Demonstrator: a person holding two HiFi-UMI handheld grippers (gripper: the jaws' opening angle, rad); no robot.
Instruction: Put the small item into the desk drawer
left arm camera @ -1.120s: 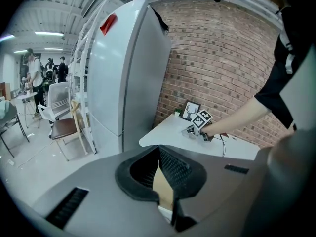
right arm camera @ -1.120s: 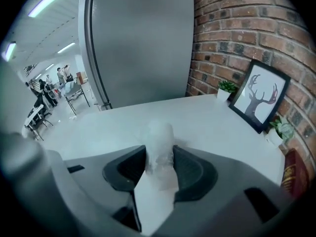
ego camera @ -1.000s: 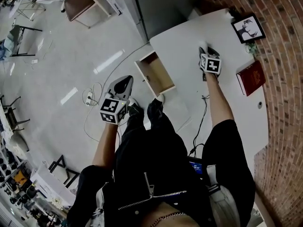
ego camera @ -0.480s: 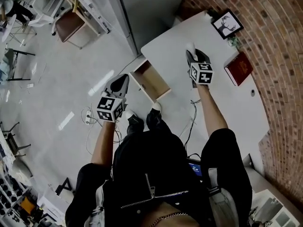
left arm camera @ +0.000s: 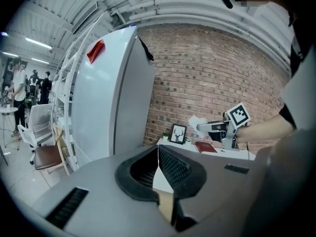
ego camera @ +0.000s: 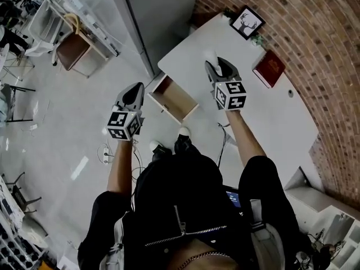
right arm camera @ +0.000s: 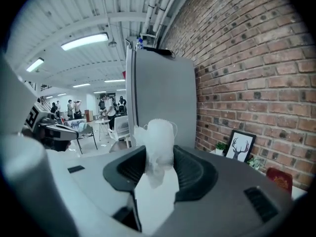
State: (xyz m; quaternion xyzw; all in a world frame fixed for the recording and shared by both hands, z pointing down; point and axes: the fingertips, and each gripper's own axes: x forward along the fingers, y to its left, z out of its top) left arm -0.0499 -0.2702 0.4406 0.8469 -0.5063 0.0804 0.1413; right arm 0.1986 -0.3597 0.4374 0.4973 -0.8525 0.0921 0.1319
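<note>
Left jaws: the left gripper point(left arm camera: 158, 152) has its ribbed pads closed tip to tip, with nothing between them.
Right jaws: the right gripper point(right arm camera: 159, 164) is clamped on a small white crumpled item point(right arm camera: 158, 137) that sticks up above the pads. It may be a face mask, though the wide lens makes that hard to tell.
Item's place: in the head view it is held in the air, showing against the white desk point(ego camera: 275, 114), to the right of the drawer and not inside it.
Drawer: the desk drawer point(ego camera: 173, 99) stands pulled out from the desk's left edge, with its pale wooden inside showing.
Left gripper's place: over the grey floor, left of the drawer and apart from it.
On the desk: a framed deer picture point(ego camera: 247, 22) leans at the far corner by the brick wall point(ego camera: 320, 44). A red book point(ego camera: 269, 68) lies near it.
Person: seen from above in a black zipped jacket point(ego camera: 180, 207), both arms stretched forward.
Beside the desk: a tall white refrigerator point(left arm camera: 111, 93).
</note>
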